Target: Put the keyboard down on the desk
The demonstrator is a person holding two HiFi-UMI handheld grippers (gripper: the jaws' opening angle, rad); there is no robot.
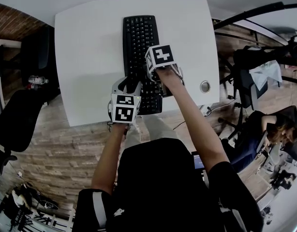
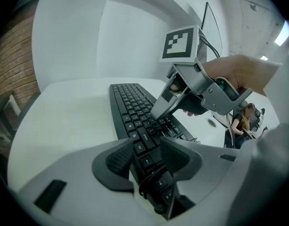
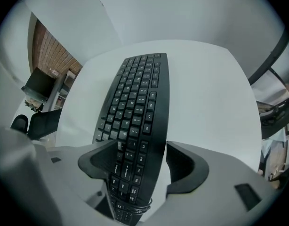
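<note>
Brown staggered-plank floor (image 1: 56, 149), black office chair (image 1: 15, 120) at left, plain white wall (image 2: 130, 46) beyond.

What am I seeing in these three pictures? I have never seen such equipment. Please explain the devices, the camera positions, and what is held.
No robot: a person holds a two-jaw gripper in each hand. The cubes with square markers belong to the grippers. The head view comes from a camera on the person's head, looking down. The other two come from cameras riding on the left gripper and the right gripper, each looking along its jaws. On the white desk is a black computer keyboard, pointing away from the person. Both grippers are at its near end. The left jaws are closed on it. The right jaws stand either side of it, but a thin white strip shows beside one, so I cannot tell whether they grip.
</note>
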